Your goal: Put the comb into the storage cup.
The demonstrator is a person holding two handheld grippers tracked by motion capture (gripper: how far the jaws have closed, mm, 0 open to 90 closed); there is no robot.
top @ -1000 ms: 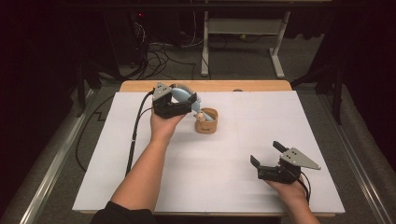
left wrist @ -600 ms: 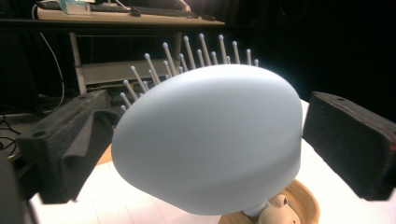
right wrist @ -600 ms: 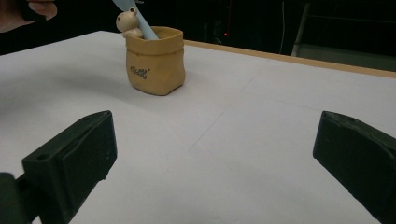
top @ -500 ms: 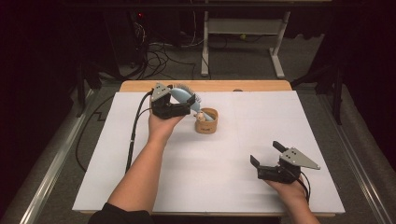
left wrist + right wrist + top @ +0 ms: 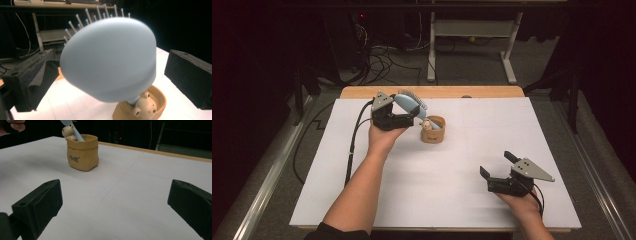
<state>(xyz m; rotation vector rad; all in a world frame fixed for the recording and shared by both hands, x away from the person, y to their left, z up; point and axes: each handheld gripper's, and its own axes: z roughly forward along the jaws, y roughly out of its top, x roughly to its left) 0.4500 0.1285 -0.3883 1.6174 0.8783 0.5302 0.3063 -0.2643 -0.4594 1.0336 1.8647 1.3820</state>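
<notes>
The pale blue hairbrush [image 5: 411,104] stands handle-down in the small tan holder [image 5: 433,131], which sits on the white sheet covering the bench [image 5: 472,150], toward its far middle. The brush's long axis is tilted, not upright: in the high view the head leans up and away from the holder toward the left gripper [image 5: 404,119], and the handle slants down to the right into the holder's mouth. The bristles point up and toward the far edge of the bench; the smooth rounded back faces the left gripper's camera.

In the left gripper view the brush head [image 5: 110,60] sits between the two black fingers with a clear gap on each side, so the left fingers are released, spread wide and pressing on nothing; they have just been opening. A little bear figure [image 5: 145,107] sits on the holder's rim [image 5: 160,96] beside the handle.

The right gripper [image 5: 498,167] rests near the front right of the sheet, well apart from the holder, its fingers spread open with only bare sheet between them.

The brush's handle is mostly hidden inside the holder; how deep it goes I cannot tell. In the right gripper view the holder [image 5: 82,153] shows small dark lettering too small to read, and the brush is cut off by the top edge, leaving a short strip of blue handle [image 5: 76,131].
</notes>
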